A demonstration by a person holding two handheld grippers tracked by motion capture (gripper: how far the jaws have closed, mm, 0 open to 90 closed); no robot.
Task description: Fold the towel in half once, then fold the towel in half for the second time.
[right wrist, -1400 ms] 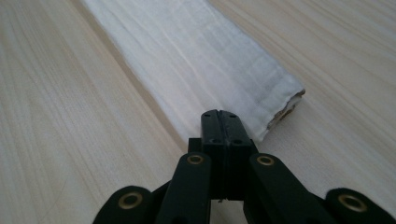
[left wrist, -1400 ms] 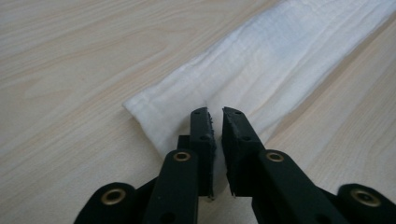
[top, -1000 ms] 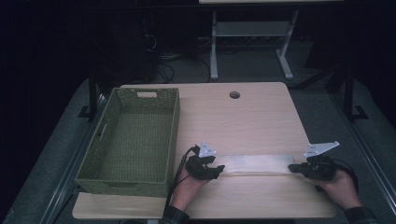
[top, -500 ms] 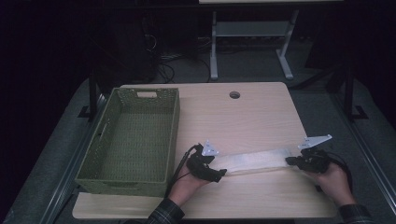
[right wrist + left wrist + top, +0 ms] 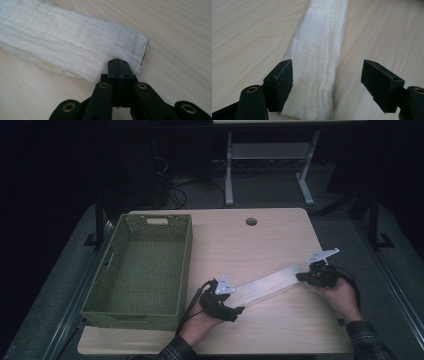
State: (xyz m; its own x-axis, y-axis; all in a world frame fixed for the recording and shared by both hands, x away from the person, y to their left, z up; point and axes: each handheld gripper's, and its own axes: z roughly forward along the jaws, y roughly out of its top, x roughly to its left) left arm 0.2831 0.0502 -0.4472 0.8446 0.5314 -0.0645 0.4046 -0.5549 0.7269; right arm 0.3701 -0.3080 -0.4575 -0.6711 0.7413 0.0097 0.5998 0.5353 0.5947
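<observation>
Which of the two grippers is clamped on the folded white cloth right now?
The right gripper, pinching the cloth's far end on the table. The left gripper has just opened; its jaws straddle the near end.

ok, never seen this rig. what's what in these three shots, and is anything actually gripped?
No robot here: a person holds a two-jaw tool in each hand. The high view looks down on the wooden table; the other two cameras ride on the tools. On the table lie a green woven basket and a long folded white cloth. The right gripper is shut on one end of the cloth. The left gripper has just been opening; its jaws straddle the other end without pressing it.
</observation>
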